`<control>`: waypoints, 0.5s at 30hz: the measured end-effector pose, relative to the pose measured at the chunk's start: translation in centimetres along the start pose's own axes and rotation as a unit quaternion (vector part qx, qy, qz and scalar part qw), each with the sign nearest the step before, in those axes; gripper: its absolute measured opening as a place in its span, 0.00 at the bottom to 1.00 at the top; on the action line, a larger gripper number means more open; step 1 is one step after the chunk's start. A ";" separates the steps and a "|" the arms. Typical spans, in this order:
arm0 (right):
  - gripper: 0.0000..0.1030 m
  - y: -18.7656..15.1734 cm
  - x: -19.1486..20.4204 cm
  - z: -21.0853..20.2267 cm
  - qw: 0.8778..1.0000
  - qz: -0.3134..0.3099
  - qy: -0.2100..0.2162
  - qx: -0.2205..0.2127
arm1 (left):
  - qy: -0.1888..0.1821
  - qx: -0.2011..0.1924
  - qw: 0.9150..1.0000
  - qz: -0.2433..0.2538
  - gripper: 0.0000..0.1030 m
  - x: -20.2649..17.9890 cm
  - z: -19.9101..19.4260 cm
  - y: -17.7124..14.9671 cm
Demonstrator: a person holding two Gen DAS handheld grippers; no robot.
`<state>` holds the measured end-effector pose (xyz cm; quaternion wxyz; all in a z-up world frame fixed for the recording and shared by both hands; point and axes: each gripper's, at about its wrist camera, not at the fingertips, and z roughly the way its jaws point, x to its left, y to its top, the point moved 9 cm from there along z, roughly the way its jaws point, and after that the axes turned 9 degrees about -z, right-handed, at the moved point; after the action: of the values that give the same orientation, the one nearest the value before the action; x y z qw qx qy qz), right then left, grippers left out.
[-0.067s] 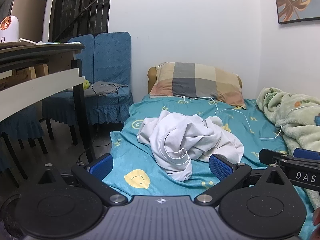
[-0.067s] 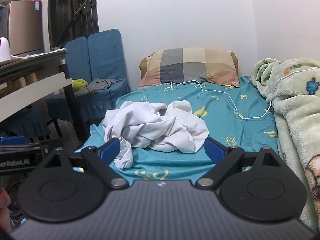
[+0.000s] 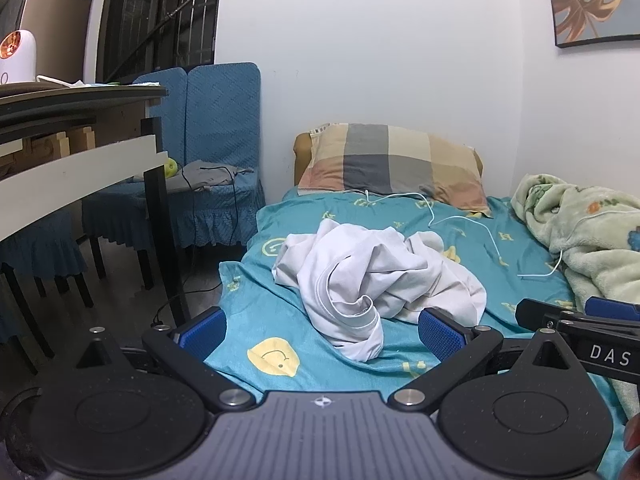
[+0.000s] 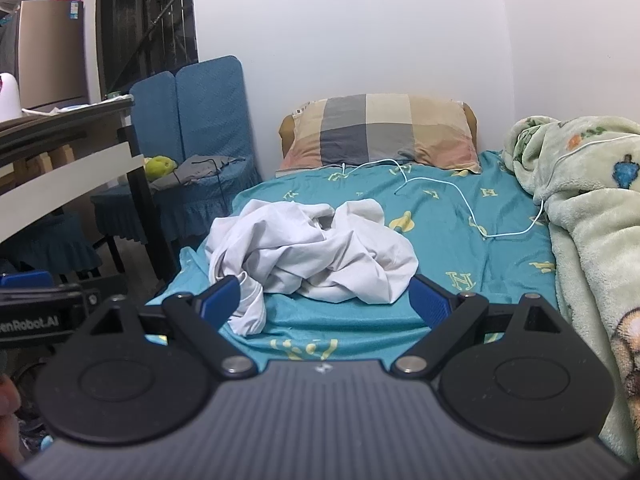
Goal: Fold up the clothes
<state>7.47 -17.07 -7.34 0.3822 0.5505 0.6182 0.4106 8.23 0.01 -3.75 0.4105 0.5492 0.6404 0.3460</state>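
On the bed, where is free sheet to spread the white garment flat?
Bare sheet lies between the white garment and the green blanket, though a white cable crosses it. Another strip lies along the near edge. The left side is crowded.

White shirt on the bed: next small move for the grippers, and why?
Probably bring the left gripper forward to the nearest hanging edge of the crumpled white shirt. Both it and the right gripper are open, empty and short of the cloth.

Both claws, left [image 3: 320, 330] and right [image 4: 325, 298], wide open.
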 end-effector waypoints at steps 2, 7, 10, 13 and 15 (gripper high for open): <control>0.90 0.0 0.1 -0.1 1.000 0.001 0.000 -0.001 | -0.003 0.002 1.000 -0.001 1.00 0.0 0.0 0.0; 0.90 -0.1 0.1 0.6 1.000 0.003 0.004 0.012 | -0.006 0.004 1.000 0.002 1.00 0.1 0.4 -0.1; 0.90 -0.1 0.3 0.8 1.000 -0.001 0.002 0.008 | -0.017 0.011 1.000 -0.002 1.00 0.2 1.0 0.1; 0.90 -0.2 0.3 1.2 1.000 -0.002 -0.006 0.012 | -0.022 0.014 1.000 -0.005 1.00 0.0 1.5 0.3; 0.90 -0.3 0.1 1.4 1.000 0.002 -0.008 0.014 | -0.020 0.015 1.000 -0.006 1.00 0.2 1.8 0.4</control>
<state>8.63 -16.87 -8.13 0.3782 0.5603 0.6199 0.3984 9.97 0.29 -4.18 0.4175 0.5580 0.6405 0.3225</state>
